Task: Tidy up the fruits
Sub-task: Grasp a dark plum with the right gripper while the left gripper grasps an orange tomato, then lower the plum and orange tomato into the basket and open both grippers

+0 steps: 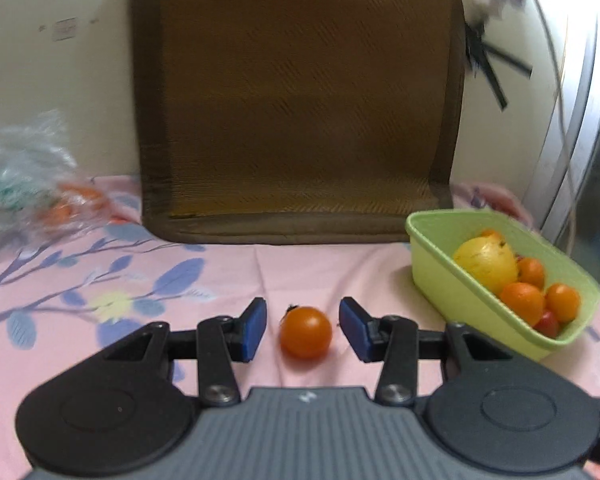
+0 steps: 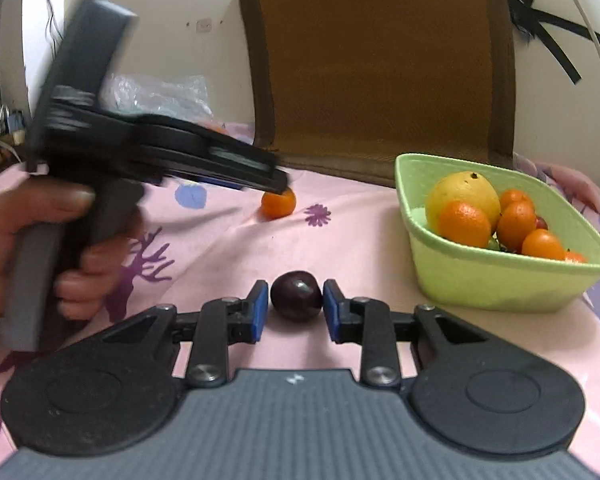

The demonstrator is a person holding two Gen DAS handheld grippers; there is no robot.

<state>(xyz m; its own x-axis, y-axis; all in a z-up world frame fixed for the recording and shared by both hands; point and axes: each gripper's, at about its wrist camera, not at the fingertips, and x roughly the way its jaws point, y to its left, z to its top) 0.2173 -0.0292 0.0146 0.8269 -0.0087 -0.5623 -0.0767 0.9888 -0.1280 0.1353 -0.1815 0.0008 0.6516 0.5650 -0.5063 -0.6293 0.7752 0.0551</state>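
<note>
In the left wrist view, the left claw [image 1: 302, 330] is held partly open, with a small orange fruit [image 1: 306, 332] sitting between its blue pads [image 1: 254, 330]. A gap is seen on each side of the fruit, so it is not squeezed yet. The fruit is lying on the pink cloth [image 1: 100, 280], lined up in the middle, most likely so the pads can be closed on it evenly. Ahead and to the right of the claw, a green tub [image 1: 440, 280] is set, already filled with a yellow fruit [image 1: 485, 260] and more orange ones. The way from the claw to the tub is bare cloth. Straight ahead, a brown mat [image 1: 296, 100] is leaned on the wall, so room ends there.

In the right wrist view, the right claw [image 2: 296, 306] is closed nearly all the way, and a dark plum [image 2: 296, 297] is held tight between its pads. The plum is probably gripped at its middle so it is not dropped. The tub [image 2: 500, 280] is placed ahead and to the right, its near rim higher than the plum, so a lift may be needed. To the left, the other claw is seen over the orange fruit [image 2: 278, 205], well apart.
</note>
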